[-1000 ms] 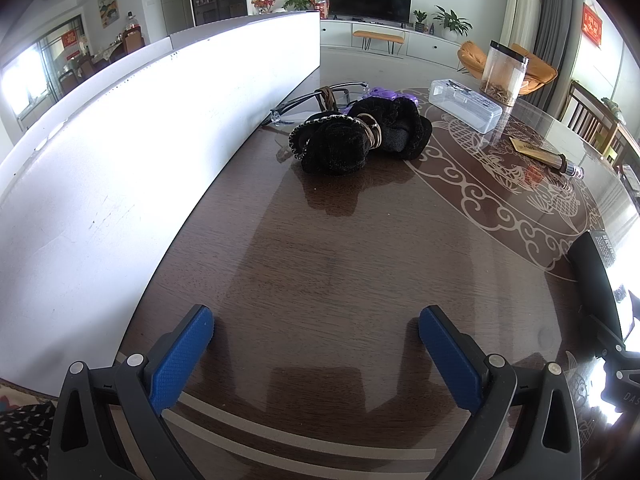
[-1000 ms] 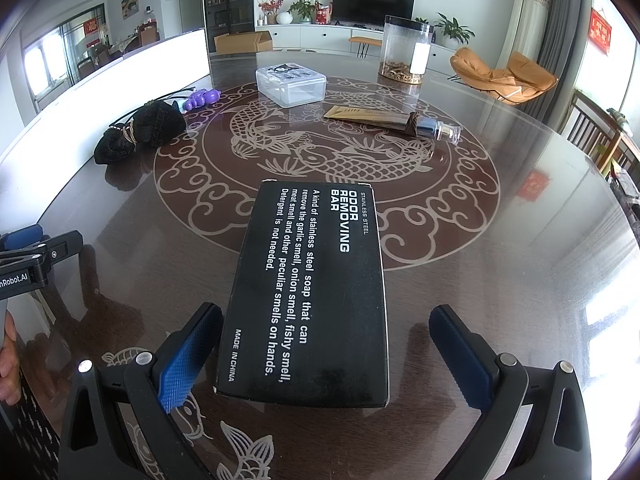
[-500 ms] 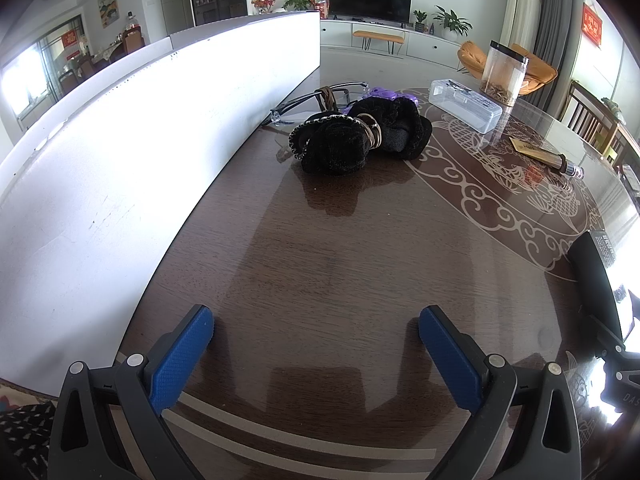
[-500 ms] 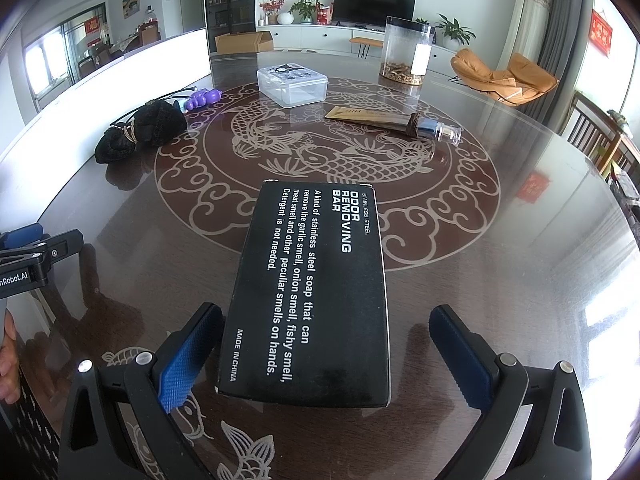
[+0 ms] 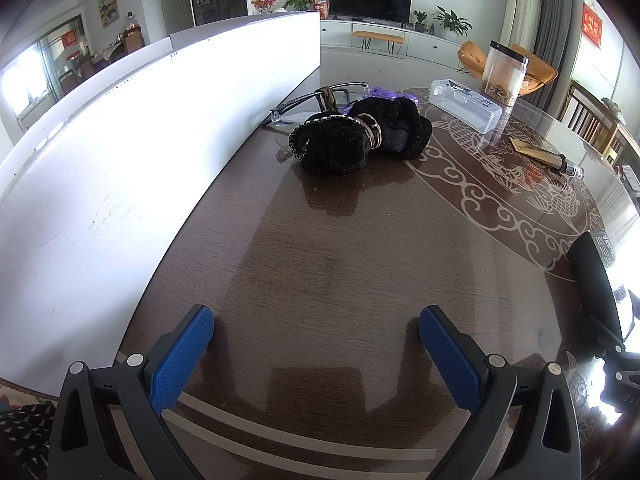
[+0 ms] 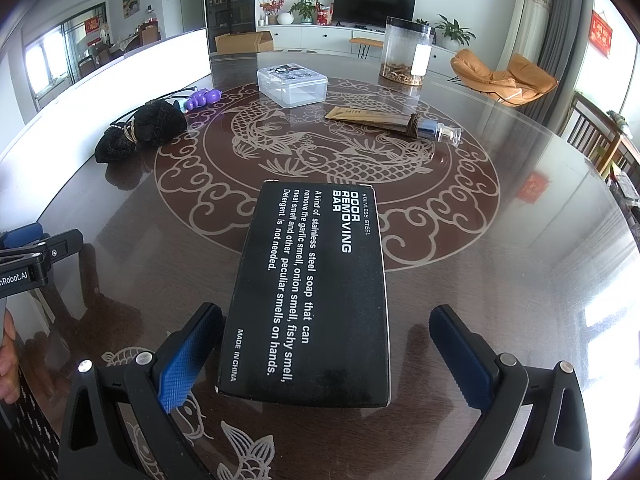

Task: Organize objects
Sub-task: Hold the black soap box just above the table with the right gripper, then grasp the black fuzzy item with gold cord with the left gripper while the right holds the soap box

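A black box (image 6: 316,292) printed "ODOR REMOVING BAR" lies flat on the dark table between the open fingers of my right gripper (image 6: 326,350); the jaws stand apart from its sides. Its edge shows in the left wrist view (image 5: 596,276) at the far right. My left gripper (image 5: 316,346) is open and empty over bare wood. Ahead of it lie black fuzzy hair ties (image 5: 356,140) with gold rings, glasses (image 5: 316,100) and a purple item (image 5: 384,94). The left gripper shows in the right wrist view (image 6: 32,256) at the left edge.
A white panel (image 5: 120,152) runs along the table's left side. A clear plastic box (image 6: 292,86), a clear canister (image 6: 406,52) and a brown sachet with a small bottle (image 6: 396,122) lie farther back. Chairs (image 6: 600,140) stand at the right.
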A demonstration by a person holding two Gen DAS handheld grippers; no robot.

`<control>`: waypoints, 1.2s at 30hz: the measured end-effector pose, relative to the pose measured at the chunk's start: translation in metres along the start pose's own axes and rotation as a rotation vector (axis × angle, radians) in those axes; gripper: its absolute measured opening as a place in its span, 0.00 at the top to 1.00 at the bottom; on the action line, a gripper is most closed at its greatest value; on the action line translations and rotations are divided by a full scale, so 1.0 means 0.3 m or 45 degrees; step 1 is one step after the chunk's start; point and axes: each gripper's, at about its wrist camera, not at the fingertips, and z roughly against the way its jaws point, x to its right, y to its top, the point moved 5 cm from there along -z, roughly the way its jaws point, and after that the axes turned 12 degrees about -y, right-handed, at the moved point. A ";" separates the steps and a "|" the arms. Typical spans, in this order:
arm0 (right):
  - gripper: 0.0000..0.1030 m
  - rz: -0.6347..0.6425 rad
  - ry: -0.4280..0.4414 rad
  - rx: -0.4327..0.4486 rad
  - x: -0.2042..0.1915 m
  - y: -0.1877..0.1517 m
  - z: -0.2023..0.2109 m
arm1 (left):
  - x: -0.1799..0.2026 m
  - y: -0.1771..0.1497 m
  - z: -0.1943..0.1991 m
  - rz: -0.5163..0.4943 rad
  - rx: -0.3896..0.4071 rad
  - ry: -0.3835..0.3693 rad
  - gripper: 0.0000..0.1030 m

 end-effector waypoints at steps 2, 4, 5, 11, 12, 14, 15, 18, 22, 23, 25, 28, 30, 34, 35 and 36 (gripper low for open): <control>0.00 0.001 0.002 0.000 -0.002 -0.001 0.001 | -0.001 0.001 0.000 0.000 0.000 0.000 0.00; 0.00 0.003 0.000 0.002 -0.001 0.000 0.001 | -0.001 0.000 0.000 -0.001 -0.001 0.002 0.00; 0.00 0.004 -0.001 0.003 -0.003 0.000 0.001 | 0.002 -0.001 0.001 -0.004 -0.007 -0.002 0.00; 0.00 0.006 -0.005 0.007 -0.003 -0.001 0.002 | 0.146 -0.014 0.060 -0.265 -0.046 -0.093 0.00; 0.00 0.008 -0.008 0.009 -0.002 0.000 0.002 | 0.171 0.007 0.070 -0.328 -0.021 -0.082 0.00; 0.00 0.015 -0.016 0.020 -0.005 0.000 0.007 | 0.188 0.072 0.073 -0.403 0.035 -0.044 0.00; 0.00 0.020 -0.018 0.031 -0.005 0.001 0.010 | 0.190 0.128 0.066 -0.437 0.066 -0.007 0.00; 0.00 0.045 -0.023 0.057 -0.013 0.004 0.020 | 0.183 0.309 -0.006 -0.502 0.141 0.070 0.00; 0.00 0.052 -0.028 0.064 -0.013 0.007 0.018 | 0.158 0.406 -0.186 -0.531 -0.002 0.131 0.10; 0.00 0.047 -0.027 0.065 -0.011 0.008 0.018 | 0.154 0.401 -0.204 -0.517 -0.027 0.114 0.38; 0.00 0.027 -0.020 0.067 0.002 0.011 0.015 | 0.156 0.352 -0.193 -0.464 -0.063 0.002 0.48; 0.00 0.008 -0.010 0.077 0.009 0.008 0.023 | 0.174 0.231 -0.117 -0.455 -0.082 -0.150 0.53; 0.00 0.008 -0.007 0.076 0.004 0.008 0.022 | 0.178 0.171 -0.064 -0.444 -0.112 -0.249 0.52; 0.00 0.000 0.018 0.069 0.006 0.010 0.016 | 0.147 0.166 0.013 -0.357 -0.081 -0.380 0.17; 0.00 -0.005 0.043 0.054 0.007 0.010 0.009 | 0.130 0.179 0.029 -0.349 -0.045 -0.367 0.16; 0.00 -0.011 0.082 0.016 0.008 0.009 -0.005 | 0.114 0.193 0.038 -0.343 -0.021 -0.348 0.16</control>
